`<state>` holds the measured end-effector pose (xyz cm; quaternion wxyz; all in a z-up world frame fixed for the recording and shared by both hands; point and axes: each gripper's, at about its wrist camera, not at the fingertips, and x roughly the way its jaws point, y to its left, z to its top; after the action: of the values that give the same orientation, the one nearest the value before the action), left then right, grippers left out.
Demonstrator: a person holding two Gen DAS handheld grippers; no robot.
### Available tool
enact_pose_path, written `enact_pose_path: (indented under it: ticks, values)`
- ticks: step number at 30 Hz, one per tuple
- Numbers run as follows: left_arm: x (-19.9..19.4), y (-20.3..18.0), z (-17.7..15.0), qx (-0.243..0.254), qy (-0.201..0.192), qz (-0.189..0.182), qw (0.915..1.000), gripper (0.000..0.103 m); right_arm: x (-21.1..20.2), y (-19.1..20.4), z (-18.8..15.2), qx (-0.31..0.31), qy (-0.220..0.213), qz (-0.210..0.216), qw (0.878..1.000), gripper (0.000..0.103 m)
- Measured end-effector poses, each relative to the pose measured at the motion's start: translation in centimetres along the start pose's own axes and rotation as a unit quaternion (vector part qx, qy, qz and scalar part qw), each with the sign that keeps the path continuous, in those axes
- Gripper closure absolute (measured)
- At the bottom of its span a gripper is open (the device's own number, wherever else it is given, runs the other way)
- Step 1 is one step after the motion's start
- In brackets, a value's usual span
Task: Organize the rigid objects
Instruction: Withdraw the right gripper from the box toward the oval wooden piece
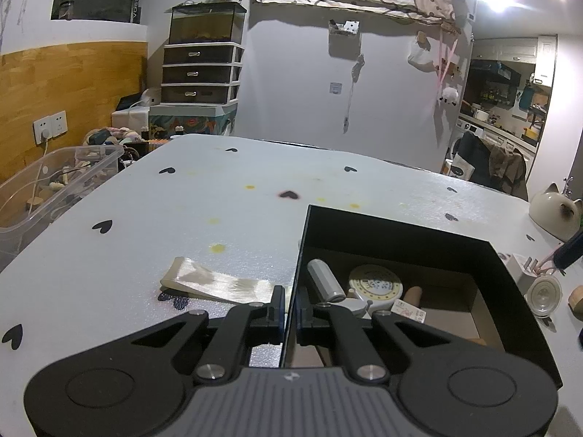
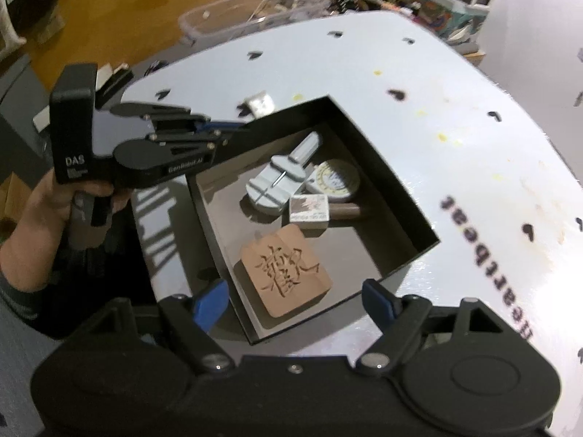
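Note:
A black box (image 2: 382, 167) stands on the white table. Inside it lie a carved wooden tile (image 2: 286, 271), a grey tool (image 2: 280, 178), a round tape measure (image 2: 335, 180), a small printed box (image 2: 309, 209) and a brown cylinder (image 2: 349, 211). My left gripper (image 1: 290, 302) is shut on the box's left wall (image 1: 291, 313); it also shows in the right wrist view (image 2: 233, 127). My right gripper (image 2: 297, 300) is open and empty, hovering above the box over the wooden tile.
A shiny ribbon strip (image 1: 218, 284) lies left of the box. A white charger (image 1: 524, 269), a round lens-like piece (image 1: 544, 293) and a cat-shaped ceramic (image 1: 555, 211) sit right of it. A clear plastic bin (image 1: 51, 189) stands off the table's left edge.

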<state>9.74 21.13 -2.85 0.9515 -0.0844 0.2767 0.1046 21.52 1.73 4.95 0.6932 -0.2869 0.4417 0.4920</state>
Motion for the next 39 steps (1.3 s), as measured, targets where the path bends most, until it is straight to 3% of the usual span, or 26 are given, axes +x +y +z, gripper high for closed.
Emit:
enact_pose_path:
  ticks: [9,19,28,39]
  values:
    - [0.0,0.0,0.1,-0.003,0.000,0.001,1.0000,0.098,-4.5,-1.3,-3.3,0.074,-0.086,-0.037,0.993,0.017]
    - [0.0,0.0,0.1,-0.003,0.000,0.000,1.0000,0.097,-8.2,-2.1,-9.5,0.155,-0.183,-0.095,0.966,0.001]
    - [0.0,0.1,0.1,-0.004,0.000,0.001,1.0000,0.097,-8.0,-2.9,-16.2,0.259,-0.236,-0.171,0.921,0.000]
    - [0.0,0.0,0.1,-0.004,0.000,0.001,1.0000,0.097,-5.0,-5.5,-23.6,0.380,-0.241,-0.305,0.839,0.000]
